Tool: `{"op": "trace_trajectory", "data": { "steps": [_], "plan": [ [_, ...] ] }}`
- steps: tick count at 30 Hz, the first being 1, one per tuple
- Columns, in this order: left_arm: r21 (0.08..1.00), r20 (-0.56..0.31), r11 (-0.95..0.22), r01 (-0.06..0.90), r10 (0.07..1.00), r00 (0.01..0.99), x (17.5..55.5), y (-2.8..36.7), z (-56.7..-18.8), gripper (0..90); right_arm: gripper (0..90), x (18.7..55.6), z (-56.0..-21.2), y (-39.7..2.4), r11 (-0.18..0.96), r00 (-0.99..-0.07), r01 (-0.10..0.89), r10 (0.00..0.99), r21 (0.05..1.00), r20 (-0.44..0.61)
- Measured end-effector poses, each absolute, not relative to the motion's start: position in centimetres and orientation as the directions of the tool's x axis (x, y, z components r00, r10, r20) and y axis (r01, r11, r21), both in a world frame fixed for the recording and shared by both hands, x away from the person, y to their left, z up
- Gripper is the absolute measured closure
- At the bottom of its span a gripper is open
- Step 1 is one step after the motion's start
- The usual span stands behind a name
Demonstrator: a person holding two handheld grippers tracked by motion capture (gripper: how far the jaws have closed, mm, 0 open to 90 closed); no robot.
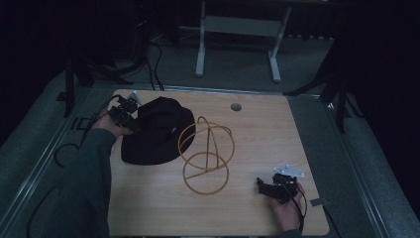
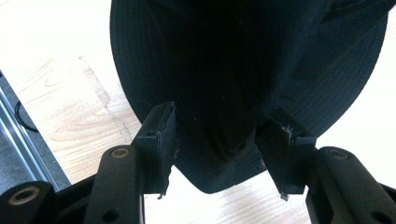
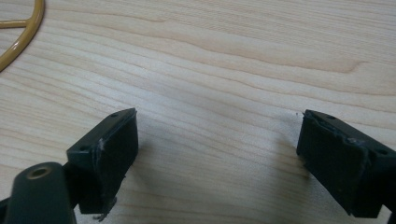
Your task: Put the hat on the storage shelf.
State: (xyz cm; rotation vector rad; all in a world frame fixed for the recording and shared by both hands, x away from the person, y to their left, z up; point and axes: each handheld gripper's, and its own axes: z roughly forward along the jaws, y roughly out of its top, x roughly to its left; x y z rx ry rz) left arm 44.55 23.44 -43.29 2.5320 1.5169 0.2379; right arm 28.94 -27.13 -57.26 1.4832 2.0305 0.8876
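Note:
A black bucket hat [image 1: 156,131] lies flat on the left half of the wooden table [image 1: 267,134]. My left gripper [image 1: 132,111] is at the hat's far left edge. In the left gripper view the hat [image 2: 233,70] reaches in between the jaws of the left gripper [image 2: 217,135]; its fabric fills the gap and meets both pads [image 2: 163,135], which stand well apart. A gold wire hat stand [image 1: 205,153] sits just right of the hat. My right gripper [image 1: 262,186] rests low near the front right, open over bare wood [image 3: 217,140], with the stand's rim [image 3: 28,28] at the upper left.
A round grommet hole [image 1: 236,106] sits near the table's far edge. Behind the table stands a white desk frame [image 1: 237,44]. Cables [image 1: 64,148] trail over the floor at the left. The table's front edge is close to the right hand.

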Motion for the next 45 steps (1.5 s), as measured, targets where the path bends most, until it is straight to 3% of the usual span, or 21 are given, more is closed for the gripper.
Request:
{"op": "trace_trajectory", "data": {
  "steps": [22,25,31,45],
  "plan": [
    [0.191,0.039,-0.504,0.842,0.861,0.506,46.4,21.2,-45.8,57.6,12.5,28.9,-57.3,-27.1,0.209,-0.307,0.647,0.952,0.733,0.001],
    [0.186,0.032,-0.504,0.844,0.861,0.507,46.6,21.2,-45.9,64.1,12.5,28.9,-57.3,-27.1,0.209,-0.308,0.647,0.952,0.733,0.001],
    [0.176,0.002,-0.495,0.851,0.864,0.503,46.6,21.5,-45.7,85.9,12.5,28.9,-57.3,-27.1,0.209,-0.308,0.647,0.951,0.733,0.001],
    [0.21,-0.044,-0.504,0.838,0.851,0.523,45.8,21.7,-44.7,88.4,12.5,28.9,-57.3,-27.1,0.211,-0.31,0.646,0.951,0.733,0.0]
  ]
}}
